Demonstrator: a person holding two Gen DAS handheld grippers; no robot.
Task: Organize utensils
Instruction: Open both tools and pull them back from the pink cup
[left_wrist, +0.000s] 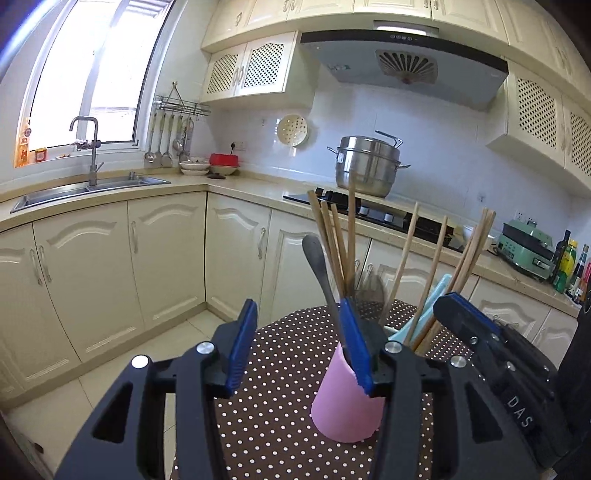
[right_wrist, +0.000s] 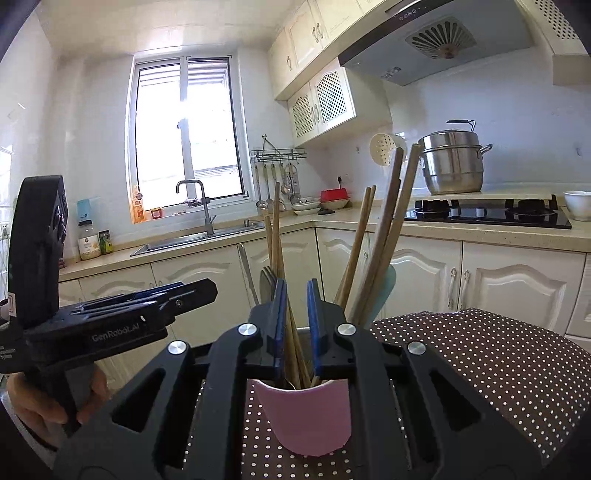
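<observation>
Over the pink cup (right_wrist: 304, 417) on the dotted bench (right_wrist: 480, 354), your nearly closed right claw (right_wrist: 297, 321) pinches chopsticks (right_wrist: 295, 354): lower them straight, while your half-open left claw (left_wrist: 299, 350), empty, straddles the rim.

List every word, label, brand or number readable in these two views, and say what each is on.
"DAS" on the right gripper, on its black body, seen from the left wrist.
"GenRoboLAI", roughly, on the left gripper, on its black side, seen from the right wrist; the last letters are unsure.
Bottle and jar labels by the sink: too small.
Range hood panel symbols and sticker: too small.
Orange window sticker: blurred.
</observation>
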